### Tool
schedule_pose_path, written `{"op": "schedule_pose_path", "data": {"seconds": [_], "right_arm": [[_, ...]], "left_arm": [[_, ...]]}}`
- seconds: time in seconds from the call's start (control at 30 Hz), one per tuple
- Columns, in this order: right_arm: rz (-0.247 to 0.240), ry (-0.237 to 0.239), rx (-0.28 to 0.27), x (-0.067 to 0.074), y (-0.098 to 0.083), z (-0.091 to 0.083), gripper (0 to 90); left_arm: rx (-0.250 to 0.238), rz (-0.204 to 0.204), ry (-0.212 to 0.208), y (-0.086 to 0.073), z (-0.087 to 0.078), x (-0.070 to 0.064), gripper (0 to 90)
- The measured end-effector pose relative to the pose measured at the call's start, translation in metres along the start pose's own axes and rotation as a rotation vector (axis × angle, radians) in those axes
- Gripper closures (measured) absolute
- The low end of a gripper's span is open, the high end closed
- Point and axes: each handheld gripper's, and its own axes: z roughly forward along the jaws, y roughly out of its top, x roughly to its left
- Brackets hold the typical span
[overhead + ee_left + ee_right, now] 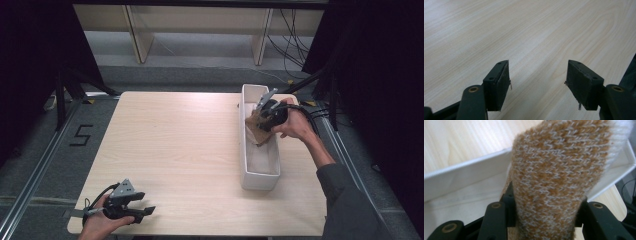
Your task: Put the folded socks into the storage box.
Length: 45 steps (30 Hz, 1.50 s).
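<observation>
The right gripper [264, 114] hangs over the far half of a long white bin [259, 176] standing on the right side of the table [180, 150], with a brown knit sock [256, 129] between its jaws. In the right gripper view the sock [559, 182] fills the gap from one jaw to the other, the pads clamped on it, and rises in front of the bin's white wall [466, 178]. The sock's lower end dips inside the bin. The left gripper [142, 210] sits near the table's front left corner, well apart from the bin, its jaws standing apart over bare wood [529, 37] with nothing between them.
</observation>
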Motion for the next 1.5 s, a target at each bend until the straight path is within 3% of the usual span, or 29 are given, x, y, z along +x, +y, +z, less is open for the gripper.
{"op": "schedule_pose_path", "data": {"seconds": [0.2,0.23,0.4,0.47,0.5,0.73,0.9,0.97,1.03,1.17,1.2,1.33,1.4,1.5], "right_arm": [[-0.139,0.007,-0.009,0.019,-0.003,0.000,53.3],[-0.186,-0.002,0.001,0.021,-0.004,0.000,53.2],[-0.241,0.034,-0.002,0.040,-0.011,0.001,51.7],[-0.247,0.042,-0.001,0.044,-0.013,0.002,51.4],[-0.239,0.070,0.003,0.052,-0.020,0.003,49.7],[-0.263,0.114,-0.021,0.062,-0.033,0.005,46.8],[-0.202,0.110,-0.040,0.063,-0.031,-0.006,39.3],[-0.189,0.122,-0.067,0.061,-0.030,-0.015,36.2],[-0.166,0.125,-0.111,0.061,-0.028,-0.027,38.6],[-0.199,0.135,-0.114,0.064,-0.028,-0.029,49.2],[-0.249,0.162,-0.100,0.070,-0.030,-0.024,53.0],[-0.319,0.196,-0.039,0.086,-0.034,-0.011,55.2],[-0.308,0.216,-0.018,0.090,-0.038,-0.007,55.2],[-0.336,0.248,-0.015,0.090,-0.039,-0.003,54.8]], "left_arm": [[-0.029,-0.024,0.005,0.000,-0.002,0.001,34.8],[-0.029,-0.024,0.005,0.000,-0.002,0.001,34.8],[-0.025,-0.023,-0.004,0.000,-0.002,0.001,34.8],[-0.024,-0.015,-0.002,0.000,-0.002,0.001,34.8],[-0.018,-0.014,-0.003,0.000,-0.002,0.001,34.8],[-0.007,-0.014,-0.009,0.000,0.000,0.001,34.8],[-0.016,-0.016,-0.002,0.000,-0.001,0.001,34.8],[-0.021,-0.021,-0.009,0.000,-0.001,0.002,34.8],[-0.014,-0.016,-0.006,-0.001,-0.001,0.002,34.8],[-0.021,-0.020,-0.007,0.000,-0.002,0.001,34.8],[-0.021,-0.020,-0.007,0.000,-0.002,0.001,34.8],[-0.018,-0.026,-0.005,-0.001,-0.001,0.001,34.8],[-0.012,-0.020,-0.009,-0.001,-0.002,0.001,34.8],[-0.014,-0.020,-0.010,-0.001,-0.001,0.002,34.8]]}}
